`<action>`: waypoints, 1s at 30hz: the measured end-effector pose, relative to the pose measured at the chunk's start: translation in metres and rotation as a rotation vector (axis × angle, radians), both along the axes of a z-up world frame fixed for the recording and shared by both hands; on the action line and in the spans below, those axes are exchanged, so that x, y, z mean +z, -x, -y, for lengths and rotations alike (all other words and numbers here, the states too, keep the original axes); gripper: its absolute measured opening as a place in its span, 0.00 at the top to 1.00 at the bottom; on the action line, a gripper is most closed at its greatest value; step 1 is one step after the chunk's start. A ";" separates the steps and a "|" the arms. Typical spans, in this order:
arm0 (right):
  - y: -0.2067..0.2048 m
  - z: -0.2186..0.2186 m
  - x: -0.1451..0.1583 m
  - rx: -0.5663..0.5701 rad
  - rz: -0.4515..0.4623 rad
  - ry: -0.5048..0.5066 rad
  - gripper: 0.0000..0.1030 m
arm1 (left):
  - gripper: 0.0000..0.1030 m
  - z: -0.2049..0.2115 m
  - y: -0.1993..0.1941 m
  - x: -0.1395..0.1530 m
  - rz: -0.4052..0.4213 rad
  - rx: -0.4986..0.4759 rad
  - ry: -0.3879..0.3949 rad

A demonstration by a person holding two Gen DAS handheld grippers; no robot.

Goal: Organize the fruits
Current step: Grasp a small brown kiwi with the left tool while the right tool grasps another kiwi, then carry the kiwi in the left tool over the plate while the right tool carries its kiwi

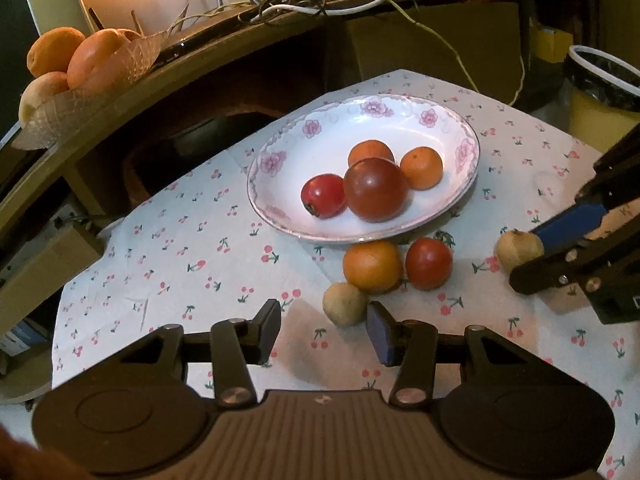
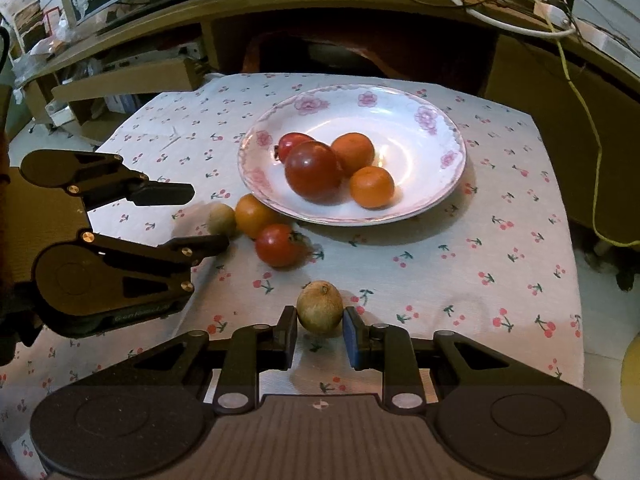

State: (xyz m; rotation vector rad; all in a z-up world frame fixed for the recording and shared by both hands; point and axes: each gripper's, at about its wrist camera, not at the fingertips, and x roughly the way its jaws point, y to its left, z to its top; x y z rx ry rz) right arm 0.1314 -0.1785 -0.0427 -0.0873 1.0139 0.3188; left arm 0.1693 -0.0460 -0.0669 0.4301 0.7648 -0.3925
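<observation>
While the right gripper has its jaws pinching a pale tan round fruit on the cherry-print table, left gripper jaws sit spread — floral white plate beyond holds four fruits.

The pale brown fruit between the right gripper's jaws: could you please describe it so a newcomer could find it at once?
Start at the floral plate on the cherry-print cloth. Come toward the camera, past the loose tomato, to the right gripper. The dull tan fruit sits alone between its jaws, unlike its twin beside the orange.
</observation>
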 end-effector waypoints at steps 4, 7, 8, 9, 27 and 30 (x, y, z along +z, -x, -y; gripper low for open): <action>-0.001 0.001 0.001 -0.004 0.001 -0.003 0.75 | 0.58 0.000 0.002 -0.001 -0.001 -0.015 0.006; -0.002 0.002 0.002 -0.006 0.005 -0.007 0.75 | 0.63 0.001 -0.002 -0.001 -0.012 -0.011 0.027; -0.001 0.001 0.002 -0.005 0.003 -0.008 0.75 | 0.65 0.001 -0.003 -0.001 -0.018 -0.011 0.034; -0.001 0.001 0.001 -0.004 0.001 -0.008 0.75 | 0.66 0.001 -0.004 -0.001 -0.022 -0.012 0.040; -0.008 -0.016 0.016 -0.010 0.072 0.038 0.75 | 0.71 0.002 0.011 0.018 -0.028 0.031 -0.053; -0.009 -0.024 0.022 -0.005 0.092 0.042 0.75 | 0.71 0.002 0.009 0.023 -0.022 0.048 -0.059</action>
